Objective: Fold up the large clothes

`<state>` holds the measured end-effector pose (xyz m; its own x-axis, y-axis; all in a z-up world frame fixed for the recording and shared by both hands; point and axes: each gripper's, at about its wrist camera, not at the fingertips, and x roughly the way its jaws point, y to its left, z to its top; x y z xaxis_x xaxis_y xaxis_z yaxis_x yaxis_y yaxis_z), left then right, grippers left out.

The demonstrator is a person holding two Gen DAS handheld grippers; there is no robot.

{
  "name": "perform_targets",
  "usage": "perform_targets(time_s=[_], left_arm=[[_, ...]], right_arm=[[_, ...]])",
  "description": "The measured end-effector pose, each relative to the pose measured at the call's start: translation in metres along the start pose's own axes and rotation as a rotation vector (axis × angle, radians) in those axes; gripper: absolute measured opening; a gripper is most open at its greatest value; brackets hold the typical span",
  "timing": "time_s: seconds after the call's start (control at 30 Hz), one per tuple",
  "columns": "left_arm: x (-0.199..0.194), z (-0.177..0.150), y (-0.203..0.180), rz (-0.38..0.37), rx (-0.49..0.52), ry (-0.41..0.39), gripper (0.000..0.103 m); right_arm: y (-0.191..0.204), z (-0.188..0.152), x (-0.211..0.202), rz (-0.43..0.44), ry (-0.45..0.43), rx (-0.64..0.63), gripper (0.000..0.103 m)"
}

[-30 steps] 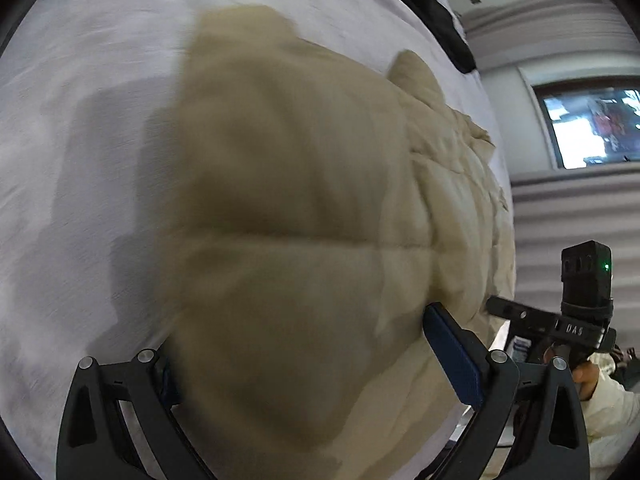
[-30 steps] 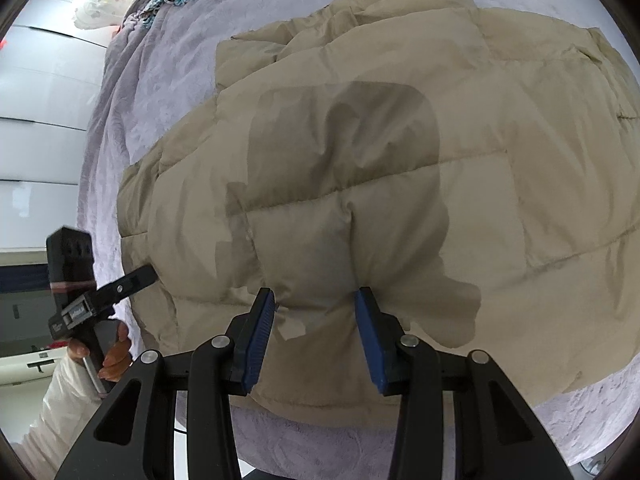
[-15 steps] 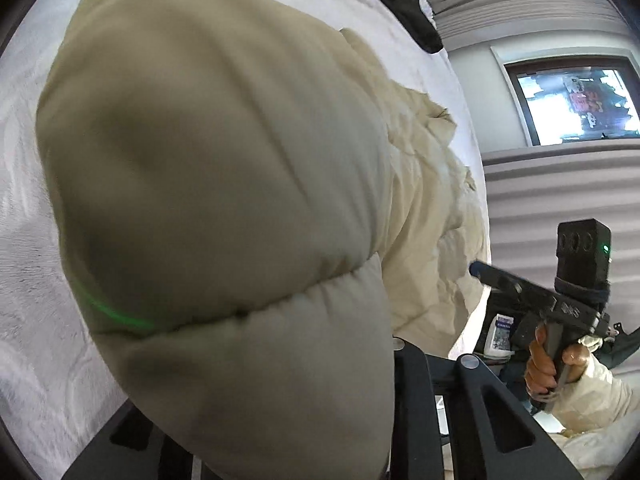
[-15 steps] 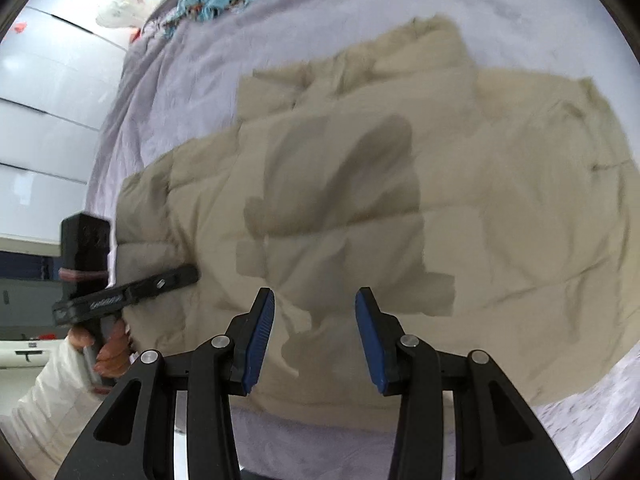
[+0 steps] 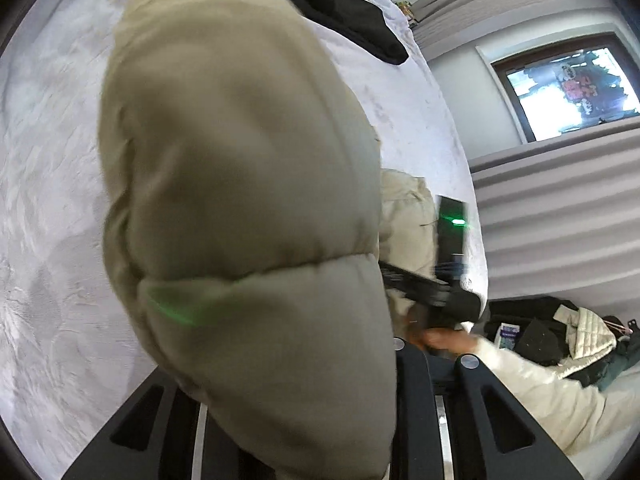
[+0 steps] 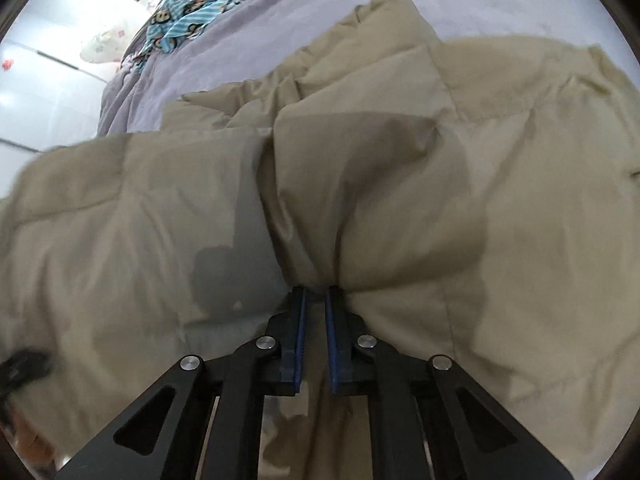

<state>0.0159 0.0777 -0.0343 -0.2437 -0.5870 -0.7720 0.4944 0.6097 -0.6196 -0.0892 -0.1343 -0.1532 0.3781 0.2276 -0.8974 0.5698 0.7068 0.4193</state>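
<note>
Padding of the beige puffer jacket (image 6: 400, 208) bunches between the blue pads (image 6: 299, 336) of the right claw (image 6: 316, 300), whose jaws have just been closing and now pinch a fold at the near hem. That bite looks shallow; slick quilted fabric could slide out once the hem is lifted. The left claw (image 5: 304, 400) is clenched on a thick padded section of the same jacket (image 5: 240, 184), which hangs bulging in front of its camera, held above the bed (image 5: 52, 184), and hides the pads entirely. How much cloth sits in that grip cannot be told.

Risks, in my judgement:
- Uneven lift: one side is raised while the other is low on the bed, so the fold may land skewed.
- Trapped air in the padding may spring the fold open again.
- Collision: the right-hand tool (image 5: 448, 264) is close beside the raised bulk in the left view.

Farther off, black clothing (image 5: 344, 20) and a patterned blue cloth (image 6: 200, 4) lie on the bed; a wide swing could drag the jacket over them.
</note>
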Motion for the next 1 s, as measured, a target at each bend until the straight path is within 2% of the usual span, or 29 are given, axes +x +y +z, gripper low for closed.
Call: perform_targets(time_s=[0.17,0.23,0.37,0.43,0.5,0.57,0.6,0.63,0.67,0.7,0.87,0.97,1.0], left_arm=[[0.021,0.014,-0.062,0.081,0.001,0.036,0.028],[0.036,0.019,-0.086,0.149,0.014,0.059,0.028],[0.057,0.030,-0.120,0.195,0.029,0.068,0.028],[0.061,0.033,-0.131,0.205,0.030,0.075,0.028],[0.072,0.037,-0.144,0.221,0.039,0.093,0.028],[0.084,0.039,-0.157,0.223,0.057,0.108,0.033],[0.095,0.040,-0.168,0.217,0.069,0.122,0.035],[0.103,0.040,-0.164,0.207,0.073,0.131,0.042],[0.115,0.041,-0.169,0.174,0.070,0.146,0.054],[0.129,0.044,-0.173,0.139,0.062,0.158,0.058],[0.187,0.051,-0.183,-0.029,0.069,0.196,0.060],[0.216,0.050,-0.184,-0.038,0.105,0.209,0.060],[0.217,0.047,-0.179,-0.033,0.112,0.208,0.060]], right_arm=[[-0.014,0.009,0.018,0.045,0.022,0.016,0.005],[-0.021,0.009,0.023,0.068,0.031,0.034,0.004],[-0.033,0.015,0.024,0.126,0.070,0.080,0.002],[-0.043,0.017,0.008,0.151,0.079,0.095,0.002],[-0.059,0.016,-0.022,0.165,0.050,0.092,0.002],[-0.081,0.011,-0.053,0.156,0.004,0.102,0.002],[-0.093,0.008,-0.067,0.158,-0.016,0.121,0.002],[-0.106,0.003,-0.078,0.161,-0.033,0.144,0.002],[-0.121,-0.003,-0.090,0.162,-0.048,0.174,0.002],[-0.131,-0.006,-0.096,0.161,-0.054,0.190,0.002],[-0.184,-0.034,-0.118,0.173,-0.077,0.299,0.002],[-0.201,-0.042,-0.121,0.193,-0.074,0.333,0.002],[-0.207,-0.045,-0.124,0.203,-0.067,0.343,0.006]])
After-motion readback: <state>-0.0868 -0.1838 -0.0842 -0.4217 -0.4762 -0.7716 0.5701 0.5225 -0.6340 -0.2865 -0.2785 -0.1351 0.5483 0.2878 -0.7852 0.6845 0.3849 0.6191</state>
